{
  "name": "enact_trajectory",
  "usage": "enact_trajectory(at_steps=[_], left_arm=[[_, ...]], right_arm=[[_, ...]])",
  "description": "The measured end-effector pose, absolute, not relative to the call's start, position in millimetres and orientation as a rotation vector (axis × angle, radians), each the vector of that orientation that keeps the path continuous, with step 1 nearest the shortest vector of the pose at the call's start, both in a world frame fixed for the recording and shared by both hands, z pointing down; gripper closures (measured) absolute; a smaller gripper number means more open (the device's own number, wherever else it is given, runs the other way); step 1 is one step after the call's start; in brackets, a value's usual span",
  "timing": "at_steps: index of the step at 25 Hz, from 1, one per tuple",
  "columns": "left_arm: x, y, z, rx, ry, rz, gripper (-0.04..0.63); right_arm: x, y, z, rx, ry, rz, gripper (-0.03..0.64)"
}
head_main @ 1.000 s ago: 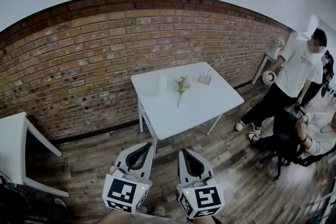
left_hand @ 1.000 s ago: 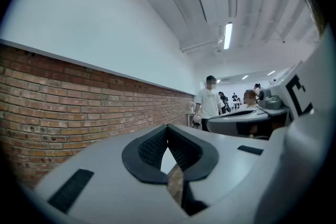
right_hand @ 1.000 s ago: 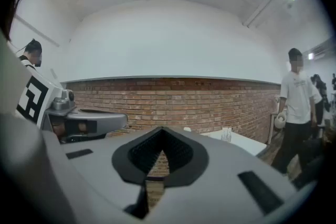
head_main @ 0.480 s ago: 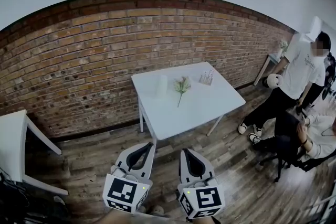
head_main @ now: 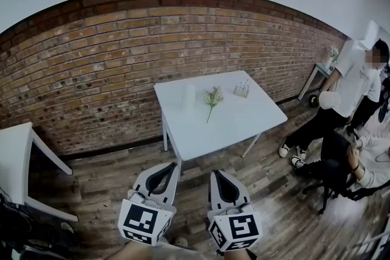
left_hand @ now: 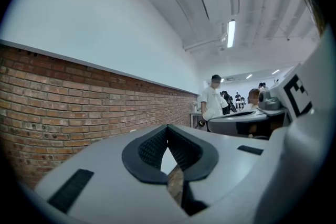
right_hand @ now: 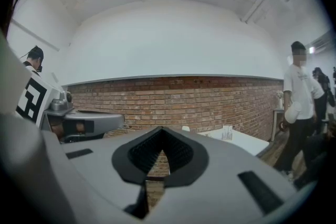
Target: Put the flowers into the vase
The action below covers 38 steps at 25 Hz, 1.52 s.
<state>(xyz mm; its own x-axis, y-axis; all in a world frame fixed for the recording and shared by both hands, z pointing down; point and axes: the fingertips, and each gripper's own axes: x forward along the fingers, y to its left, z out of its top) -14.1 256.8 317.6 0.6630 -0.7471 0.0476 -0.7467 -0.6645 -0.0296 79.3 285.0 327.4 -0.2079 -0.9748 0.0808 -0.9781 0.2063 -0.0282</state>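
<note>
Holding the left hand-held gripper [head_main: 174, 165] shut and empty, jaws pressed tip to tip; same with the right hand-held gripper [head_main: 214, 175] just beside it. Both low over the wooden floor [head_main: 109, 186], well apart from the white bench [head_main: 231, 125]. Approach step, by the look of it: nothing grasped yet.

On the bench, left to right:
- A pale upright vase [head_main: 189, 98], contents impossible to tell from here.
- The flowers [head_main: 211, 98], lying flat just beside it, not in it.
- A small clear holder [head_main: 242, 89], contents too small to make out.

Next, probably: get closer, open one set of jaws, take the stem.
</note>
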Motion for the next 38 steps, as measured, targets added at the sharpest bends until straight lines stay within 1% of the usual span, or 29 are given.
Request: enact_trajectory(at_steps=[13,24,32,38], left_arm=[[-5,258,320,-2.844,1.316,-0.094,0.588],[-1,236,324,-2.831,1.318,-0.106,0.588],[3,190,324,-2.841,1.294,-0.069,0.588],[2,132,322,-2.853,1.291,-0.053,0.588]], right_arm=[[93,285,329,1.929,-2.422,0.113,0.611],[104,264,332,1.954,-2.418,0.119,0.611],[109,224,332,1.980,-2.396,0.087,0.611],[108,170,333,1.983,-2.375,0.090,0.611]])
